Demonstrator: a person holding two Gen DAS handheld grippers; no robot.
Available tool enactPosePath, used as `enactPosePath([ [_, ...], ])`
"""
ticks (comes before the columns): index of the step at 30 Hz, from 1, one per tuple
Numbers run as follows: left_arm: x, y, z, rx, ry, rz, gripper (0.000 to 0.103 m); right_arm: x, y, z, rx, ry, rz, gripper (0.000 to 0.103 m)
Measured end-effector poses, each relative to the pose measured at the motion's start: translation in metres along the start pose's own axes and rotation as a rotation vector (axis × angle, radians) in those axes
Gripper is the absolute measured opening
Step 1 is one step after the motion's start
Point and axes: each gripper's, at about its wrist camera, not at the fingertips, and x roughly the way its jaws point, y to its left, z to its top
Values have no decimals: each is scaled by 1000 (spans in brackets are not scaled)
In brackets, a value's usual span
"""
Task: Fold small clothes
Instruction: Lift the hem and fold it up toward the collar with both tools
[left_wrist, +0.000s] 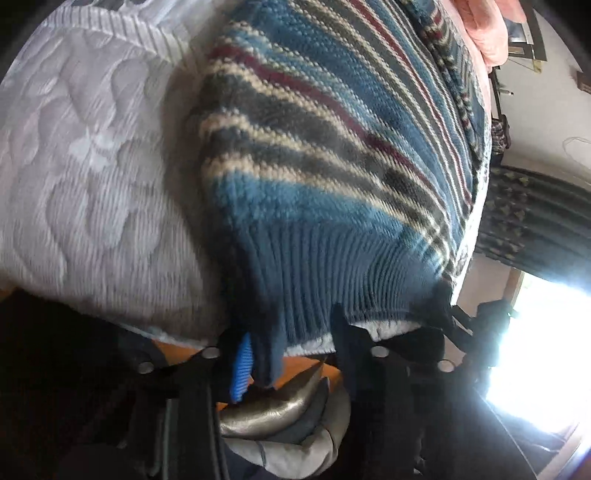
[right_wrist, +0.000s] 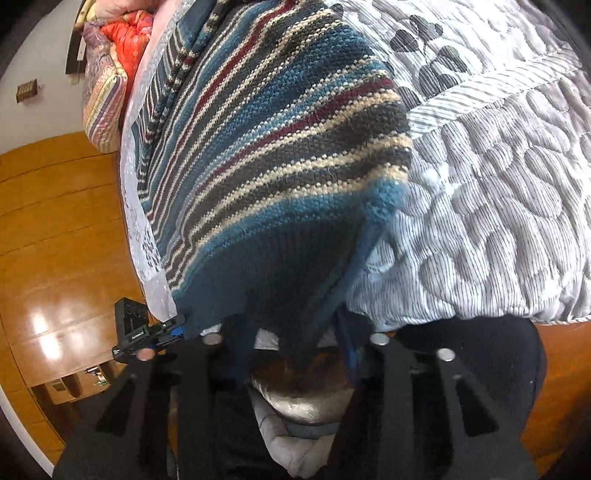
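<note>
My left gripper (left_wrist: 291, 354) has its two fingers pinched on the ribbed blue hem of the striped knit sweater (left_wrist: 325, 140), near one bottom corner. My right gripper (right_wrist: 295, 350) is clamped on the same hem at the other corner, where the dark ribbing bunches between the fingers. The sweater lies on the quilted grey bedspread (right_wrist: 498, 192), at the edge of the bed. Its long axis runs away from me, hem toward me and the far end pointing up the bed toward the folded orange and striped bedding (right_wrist: 110, 74). The stripes run across the body from side to side. The hem hangs a little over the bed's edge, above the wooden floor (right_wrist: 55, 229). No basket or bin shows here.
</note>
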Motion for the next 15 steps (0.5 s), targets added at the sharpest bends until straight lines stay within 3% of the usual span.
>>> enactPosePath([
  [3,-3,5,-3,-2,-17,7,11,1,-2,-1,-4,-9,-16,12],
  [8,-14,9,-7,1,-67,-56,8,-15,-8,-7,3,-47,32,8],
  [15,-74,0,-28,21,-220,-251,8,-55,6,-23,-37,-126,165,8],
])
